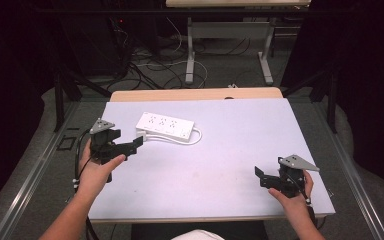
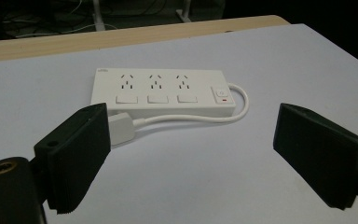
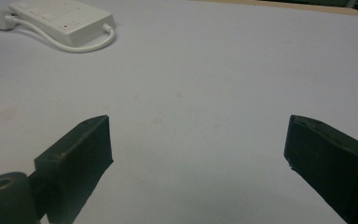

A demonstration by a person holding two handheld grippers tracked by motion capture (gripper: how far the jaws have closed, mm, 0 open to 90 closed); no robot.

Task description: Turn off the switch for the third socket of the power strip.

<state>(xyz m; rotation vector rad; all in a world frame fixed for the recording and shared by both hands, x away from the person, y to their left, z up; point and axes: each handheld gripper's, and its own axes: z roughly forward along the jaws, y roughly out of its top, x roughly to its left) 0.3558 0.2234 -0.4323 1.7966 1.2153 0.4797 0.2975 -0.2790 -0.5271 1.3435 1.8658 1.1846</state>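
just ahead of left tongs (image 2: 191,154), gaping, empty: power strip (image 2: 163,91); right tongs (image 3: 198,163) apart, far.

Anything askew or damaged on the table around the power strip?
Nothing stands out. The white power strip lies flat and face up on the table, turned a bit off square to its edges. Its short cord loops back to the plug beside it, unplugged. No visible damage. Both grippers, left gripper and right gripper, hold nothing.

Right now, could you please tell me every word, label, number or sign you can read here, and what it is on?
No text is readable.
Power strip: a small mark at its top left corner, too small to read.
Switch: a faint symbol above a red mark, blurred.
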